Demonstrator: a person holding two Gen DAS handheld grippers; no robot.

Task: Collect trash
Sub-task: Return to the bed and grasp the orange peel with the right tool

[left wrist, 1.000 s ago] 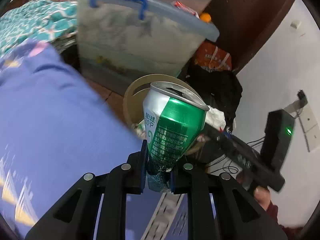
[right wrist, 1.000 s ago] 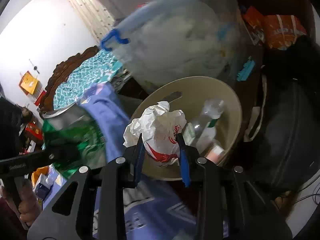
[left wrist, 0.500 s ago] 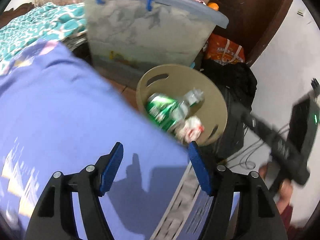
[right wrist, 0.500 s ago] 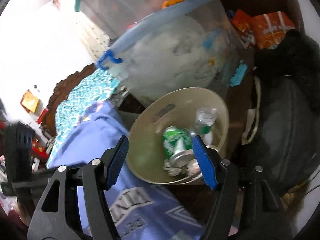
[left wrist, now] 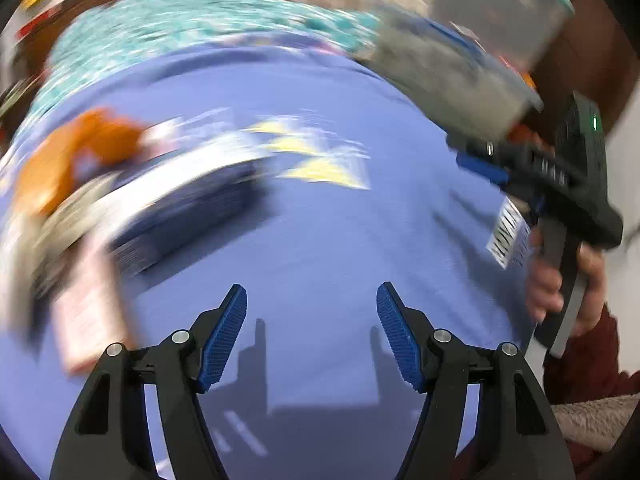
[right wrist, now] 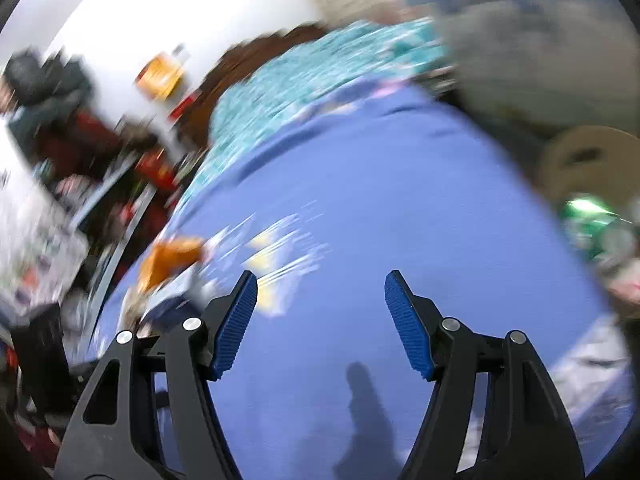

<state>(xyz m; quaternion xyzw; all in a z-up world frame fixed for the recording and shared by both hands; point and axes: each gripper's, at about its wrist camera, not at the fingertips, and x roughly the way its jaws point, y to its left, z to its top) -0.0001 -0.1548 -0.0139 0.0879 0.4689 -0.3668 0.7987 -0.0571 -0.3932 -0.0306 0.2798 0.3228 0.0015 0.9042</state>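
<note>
Blur smeared both wrist views, yet the main things could be made out. The left tool (left wrist: 312, 334) hung over a blue bedsheet (left wrist: 320, 240) with its blue-padded fingers (left wrist: 224, 336) spread wide and nothing between them. The right tool (right wrist: 320, 322) stood the same way over the same sheet, fingers (right wrist: 408, 324) apart and empty. In the left wrist view the right tool (left wrist: 486, 164) also showed near the sheet's right edge, gripped by a hand (left wrist: 560, 280) in a dark red sleeve (left wrist: 592, 360). Trash lay near the left edge of the sheet: an orange wrapper (left wrist: 76, 152) and beside it a flat dark packet (left wrist: 180, 216), both too blurred to name more closely. Off the right edge of the bed stood a beige wastebasket (right wrist: 592, 160), and in it a green can (right wrist: 588, 216) lay among other rubbish. Behind the basket rose a clear storage box with a blue lid (right wrist: 532, 40). A teal patterned bedspread (right wrist: 312, 76) covered the far end of the bed, against a brown wooden headboard (right wrist: 256, 48).
</note>
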